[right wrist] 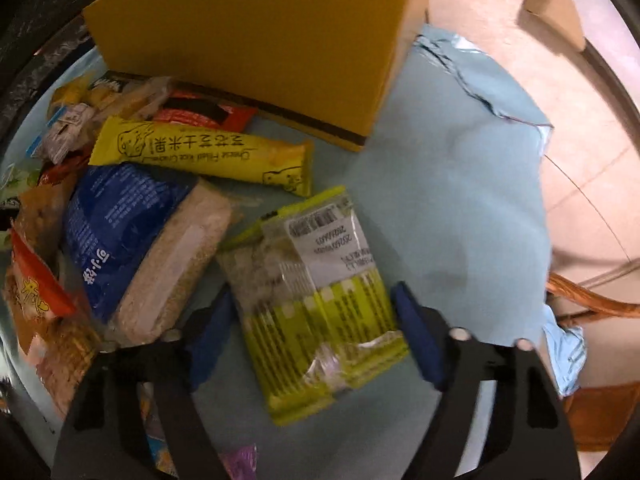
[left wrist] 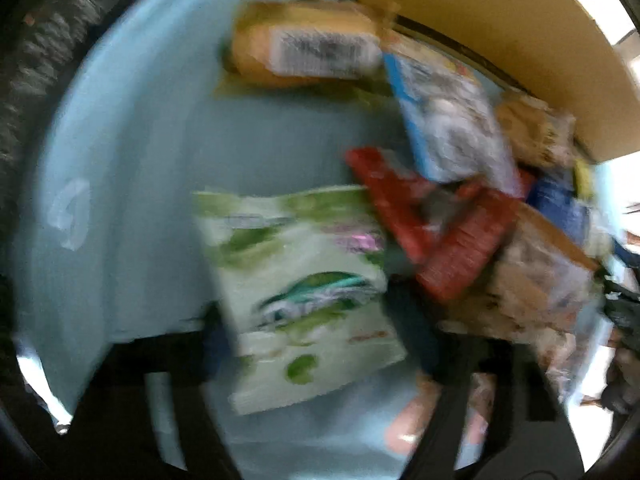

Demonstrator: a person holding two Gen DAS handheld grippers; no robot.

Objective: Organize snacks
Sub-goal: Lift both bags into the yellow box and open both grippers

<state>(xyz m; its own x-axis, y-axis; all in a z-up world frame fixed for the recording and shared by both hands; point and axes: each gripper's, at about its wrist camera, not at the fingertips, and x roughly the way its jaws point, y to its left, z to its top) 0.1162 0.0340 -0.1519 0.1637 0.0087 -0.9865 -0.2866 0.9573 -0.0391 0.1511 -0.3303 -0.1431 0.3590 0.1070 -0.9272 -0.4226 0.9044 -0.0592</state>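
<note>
In the blurred left wrist view, my left gripper point(left wrist: 320, 328) holds a green-and-white snack packet point(left wrist: 304, 292) between its fingers, above the light blue cloth point(left wrist: 132, 200). A pile of snacks point(left wrist: 460, 184) lies to the right, with a yellow packet point(left wrist: 308, 48) farther off. In the right wrist view, my right gripper point(right wrist: 316, 324) is open around a lime-green packet with a white label point(right wrist: 316, 292), fingers either side and apart from it. A yellow rice-cracker bar point(right wrist: 200, 152) and a blue packet point(right wrist: 120, 224) lie to the left.
A yellow cardboard box point(right wrist: 256, 40) stands at the back of the cloth, also in the left wrist view point(left wrist: 500, 40). More snacks point(right wrist: 44, 280) crowd the left side. The cloth's right edge point(right wrist: 532, 128) meets tiled floor. A small cardboard box point(right wrist: 556, 8) sits far right.
</note>
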